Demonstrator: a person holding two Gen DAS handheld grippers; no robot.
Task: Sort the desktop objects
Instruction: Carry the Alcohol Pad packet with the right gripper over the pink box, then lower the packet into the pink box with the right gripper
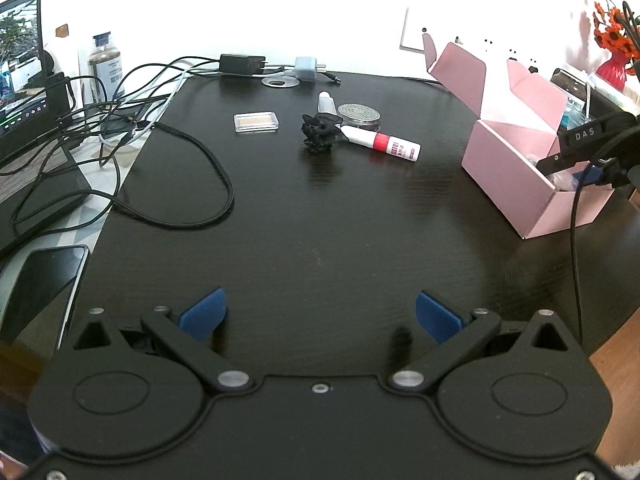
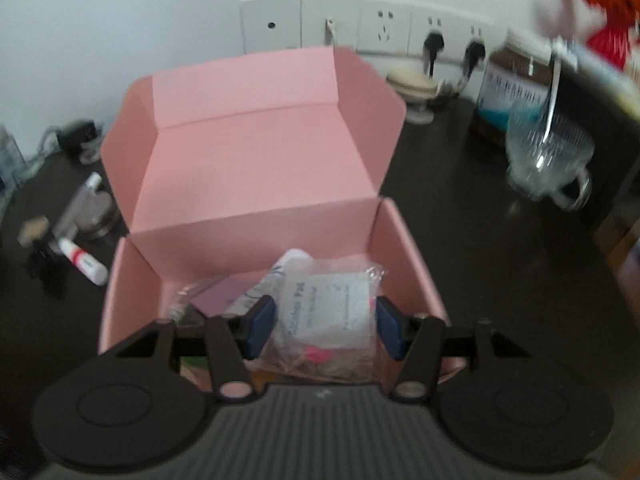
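Note:
An open pink cardboard box (image 2: 132, 288) stands on the dark table, at the right in the left wrist view (image 1: 516, 184). My right gripper (image 2: 325, 328) hangs over it, shut on a clear plastic packet (image 2: 328, 300) with white pads inside. More wrapped items lie in the box beneath. Left of the box lie a white and red tube (image 1: 384, 142), a black hair clip (image 1: 320, 134), a round metal tin (image 1: 359, 114), a small white tube (image 1: 326, 102) and a flat clear case (image 1: 256, 122). My left gripper (image 1: 320, 312) is open over bare table, with nothing between its blue pads.
Tangled cables (image 1: 180, 160), a laptop (image 1: 20, 72) and a phone (image 1: 40, 288) crowd the left side. Chargers (image 1: 242, 64) sit at the back edge. Right of the box stand a glass mug (image 2: 548, 160) and a jar (image 2: 512, 88), below wall sockets (image 2: 384, 28).

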